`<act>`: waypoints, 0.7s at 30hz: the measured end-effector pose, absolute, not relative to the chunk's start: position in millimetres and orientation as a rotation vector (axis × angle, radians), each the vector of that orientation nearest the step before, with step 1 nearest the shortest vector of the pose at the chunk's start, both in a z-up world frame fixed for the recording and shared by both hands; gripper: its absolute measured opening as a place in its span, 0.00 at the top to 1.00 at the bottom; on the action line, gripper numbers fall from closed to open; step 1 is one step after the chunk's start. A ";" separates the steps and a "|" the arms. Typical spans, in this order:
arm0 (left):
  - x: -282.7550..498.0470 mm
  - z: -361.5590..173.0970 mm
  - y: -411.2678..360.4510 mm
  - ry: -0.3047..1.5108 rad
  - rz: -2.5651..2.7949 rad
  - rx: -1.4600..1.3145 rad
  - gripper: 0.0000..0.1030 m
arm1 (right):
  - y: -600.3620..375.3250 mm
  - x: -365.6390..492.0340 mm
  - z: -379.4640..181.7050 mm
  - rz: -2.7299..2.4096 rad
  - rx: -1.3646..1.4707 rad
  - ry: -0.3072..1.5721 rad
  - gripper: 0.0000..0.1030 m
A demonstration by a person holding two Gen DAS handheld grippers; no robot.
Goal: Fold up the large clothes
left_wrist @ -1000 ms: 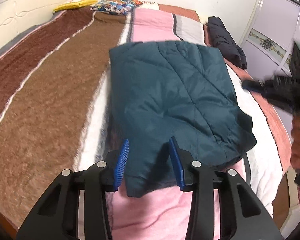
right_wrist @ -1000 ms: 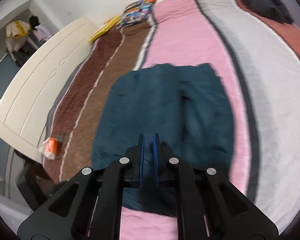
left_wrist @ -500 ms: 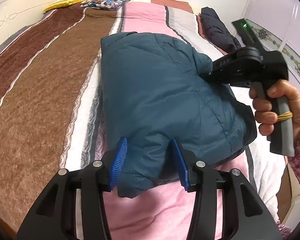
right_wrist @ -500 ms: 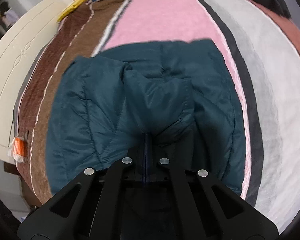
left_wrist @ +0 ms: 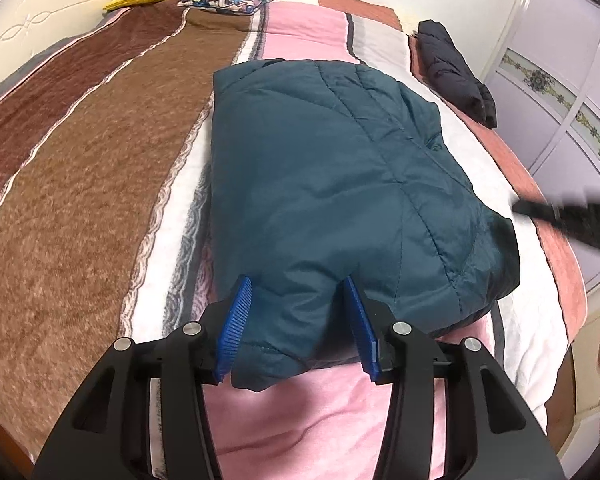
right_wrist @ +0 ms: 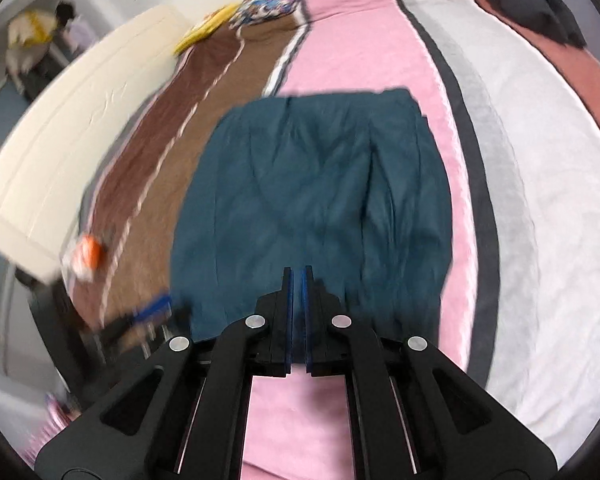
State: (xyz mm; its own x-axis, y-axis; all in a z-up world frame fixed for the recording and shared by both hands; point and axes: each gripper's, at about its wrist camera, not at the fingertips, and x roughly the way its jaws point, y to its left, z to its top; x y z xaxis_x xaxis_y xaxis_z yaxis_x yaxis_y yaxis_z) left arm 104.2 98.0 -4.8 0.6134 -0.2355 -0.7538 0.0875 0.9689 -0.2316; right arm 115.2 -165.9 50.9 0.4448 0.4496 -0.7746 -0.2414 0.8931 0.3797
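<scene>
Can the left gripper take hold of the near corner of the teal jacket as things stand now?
Probably yes. The left gripper already has the near corner of the teal jacket between its blue pads, and nothing blocks it.

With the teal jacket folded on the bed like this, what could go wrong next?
1. The left gripper straddles a puffy corner of the teal quilted jacket; pulling away could drag it and undo the fold.
2. The jacket bulges on its right side, so it may spring open.
3. The shut right gripper holds nothing and pins nothing down.
</scene>
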 end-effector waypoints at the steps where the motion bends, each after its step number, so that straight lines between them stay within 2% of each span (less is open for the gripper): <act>1: 103.6 -4.5 97.2 0.893 -0.184 -0.182 0.54 | -165.1 111.4 44.5 0.421 0.206 1.034 0.95; 3: 104.0 -4.1 97.2 0.898 -0.178 -0.185 0.54 | -162.5 109.8 18.7 0.379 0.181 1.088 0.95; 5: 103.3 -3.5 94.6 0.905 -0.177 -0.174 0.54 | -167.9 113.8 -7.2 0.320 0.201 1.136 1.00; 8: 104.1 -5.7 91.8 0.915 -0.178 -0.148 0.52 | -173.4 116.8 -30.9 0.302 0.249 1.165 1.00; 13: 105.2 -7.2 91.4 0.918 -0.164 -0.136 0.50 | -171.7 117.5 -32.7 0.293 0.240 1.166 1.00; 18: 104.4 -6.1 89.7 0.929 -0.141 -0.144 0.44 | -167.1 113.7 -22.3 0.292 0.220 1.140 1.00; 21: 102.5 -5.0 85.4 0.935 -0.133 -0.134 0.42 | -159.0 104.7 -14.1 0.285 0.188 1.113 0.95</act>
